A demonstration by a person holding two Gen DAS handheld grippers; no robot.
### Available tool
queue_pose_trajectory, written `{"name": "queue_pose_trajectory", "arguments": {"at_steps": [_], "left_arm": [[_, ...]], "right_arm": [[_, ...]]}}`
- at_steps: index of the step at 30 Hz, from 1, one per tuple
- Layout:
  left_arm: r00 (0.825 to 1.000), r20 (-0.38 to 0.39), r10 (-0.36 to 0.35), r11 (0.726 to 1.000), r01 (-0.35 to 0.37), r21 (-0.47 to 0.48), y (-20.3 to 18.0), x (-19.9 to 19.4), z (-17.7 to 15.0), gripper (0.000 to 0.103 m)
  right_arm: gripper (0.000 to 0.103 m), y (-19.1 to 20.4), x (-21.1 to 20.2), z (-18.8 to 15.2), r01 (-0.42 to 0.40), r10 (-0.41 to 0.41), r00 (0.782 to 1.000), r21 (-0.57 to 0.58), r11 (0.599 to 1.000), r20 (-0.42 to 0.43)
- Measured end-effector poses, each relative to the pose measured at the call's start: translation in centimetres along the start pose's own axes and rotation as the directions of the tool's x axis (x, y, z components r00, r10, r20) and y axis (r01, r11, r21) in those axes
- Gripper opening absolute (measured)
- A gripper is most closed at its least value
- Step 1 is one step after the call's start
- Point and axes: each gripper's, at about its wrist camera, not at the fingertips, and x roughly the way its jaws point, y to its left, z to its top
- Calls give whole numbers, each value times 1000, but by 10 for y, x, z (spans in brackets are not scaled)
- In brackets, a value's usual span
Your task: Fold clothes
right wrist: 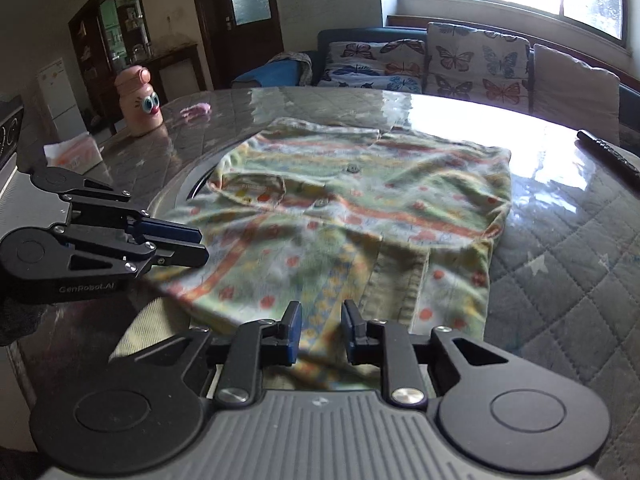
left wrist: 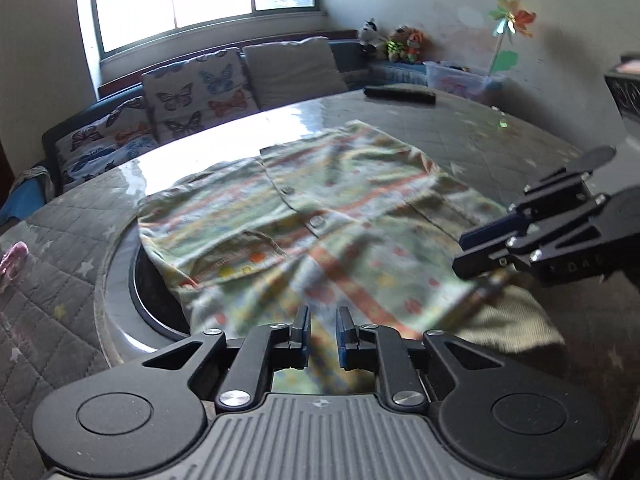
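Note:
A short-sleeved button shirt (left wrist: 320, 208) (right wrist: 360, 200), pale green with orange stripes and small prints, lies front up on the round table (left wrist: 500, 140). Its near hem is lifted off the table and looks blurred, and its plain beige underside (left wrist: 520, 328) shows below. My left gripper (left wrist: 323, 332) holds the hem with cloth filling the narrow gap between its fingers. In the right wrist view the left gripper (right wrist: 203, 246) sits at the shirt's left edge. My right gripper (right wrist: 322, 330) is shut on the hem further right. In the left wrist view the right gripper (left wrist: 458, 254) has its fingers close together.
The shirt partly covers a turntable rim (left wrist: 120, 280) set in the quilted, glass-topped table (right wrist: 560, 240). A black remote (left wrist: 400, 94) (right wrist: 608, 156) lies at the far edge. A pink bottle with eyes (right wrist: 138, 104) and tissues (right wrist: 68, 152) stand far left. A sofa with butterfly cushions (left wrist: 192, 96) is behind.

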Motion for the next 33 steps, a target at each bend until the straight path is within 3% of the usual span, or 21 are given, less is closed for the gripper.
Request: {"name": "queue_pose_trajectory", "arguments": {"at_steps": [4,9,15,21,24,30,33], "left_arm": [[1000,13,14,999,-15,33,-8,-8,-13,16],[999,7,32,999,-32,2,1,-12,-18,21],[1000,12,18,996,-18,85,-5,-26,-27,22],[1000,16,2,986,-5,169,-10,-41,-36,44],[999,39,-5,969,-5,247,-27,-40,-39,55],[996,89,-24,921,-12,390,-58,-38,-45,56],[991,129,-45,918,-10,397,-62,-36,-41,55]], "right_arm": [[21,3,-8,-7,9,-9,1000,-27,1000,0],[23,-2,-13,-10,24,-24,1000,-12,1000,11],[24,-14,-19,-15,26,-27,999,49,998,23],[25,-16,-19,-19,26,-27,999,55,998,22],[30,-14,-25,-18,30,-31,999,42,999,29],[37,-14,-39,-19,50,-51,998,9,999,36],[41,-14,-45,-21,55,-55,998,-10,998,32]]}}
